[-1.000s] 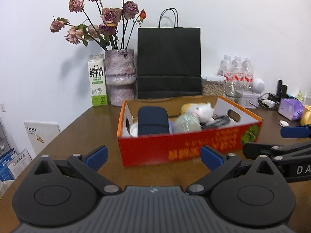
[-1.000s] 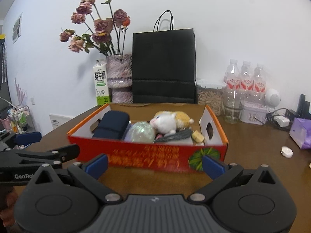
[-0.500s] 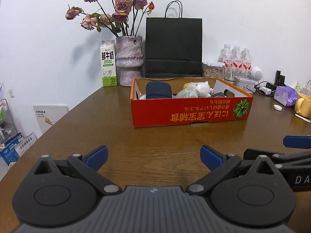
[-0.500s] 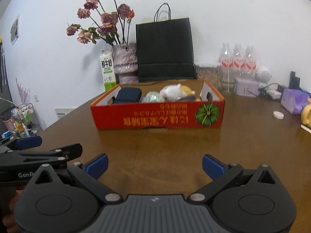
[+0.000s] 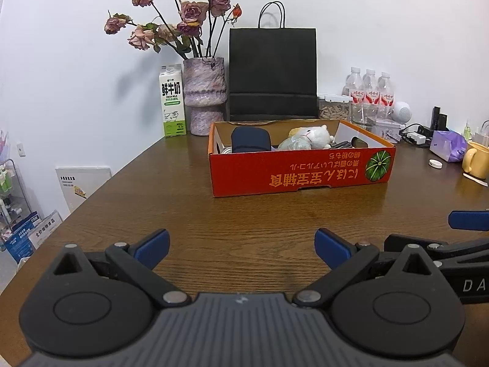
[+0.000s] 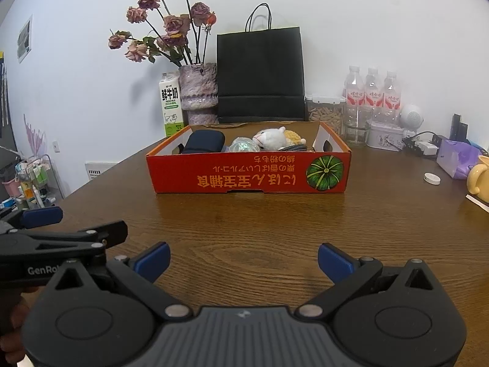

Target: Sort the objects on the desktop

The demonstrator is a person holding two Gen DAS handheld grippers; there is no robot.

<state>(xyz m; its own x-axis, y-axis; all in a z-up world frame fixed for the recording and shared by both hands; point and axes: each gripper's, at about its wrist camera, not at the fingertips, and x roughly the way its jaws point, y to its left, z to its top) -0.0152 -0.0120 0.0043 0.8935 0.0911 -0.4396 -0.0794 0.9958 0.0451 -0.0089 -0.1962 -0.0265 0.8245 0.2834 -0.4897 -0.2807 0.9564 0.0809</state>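
A red cardboard box [image 5: 301, 169] [image 6: 249, 176] sits mid-table. It holds a dark blue pouch [image 5: 250, 140] [image 6: 203, 142], a shiny ball [image 5: 293, 144] [image 6: 243, 146], a white plush toy [image 5: 314, 134] [image 6: 272, 137] and a dark coiled item [image 6: 295, 147]. My left gripper [image 5: 241, 246] is open and empty, low over the wooden table [image 5: 244, 214], well short of the box. My right gripper [image 6: 243, 261] is open and empty, beside the left one, which shows at the left edge [image 6: 61, 238].
Behind the box stand a milk carton [image 5: 172, 101], a vase of dried roses [image 5: 206, 98], a black paper bag [image 5: 272, 73] and water bottles [image 5: 369, 91]. At the right are a purple tissue pack [image 5: 447, 146], a yellow mug [image 5: 476, 160] and a white cap [image 5: 435, 163].
Both grippers have pulled back from the box toward the near table edge. The box now looks smaller and farther. Both stay open and empty.
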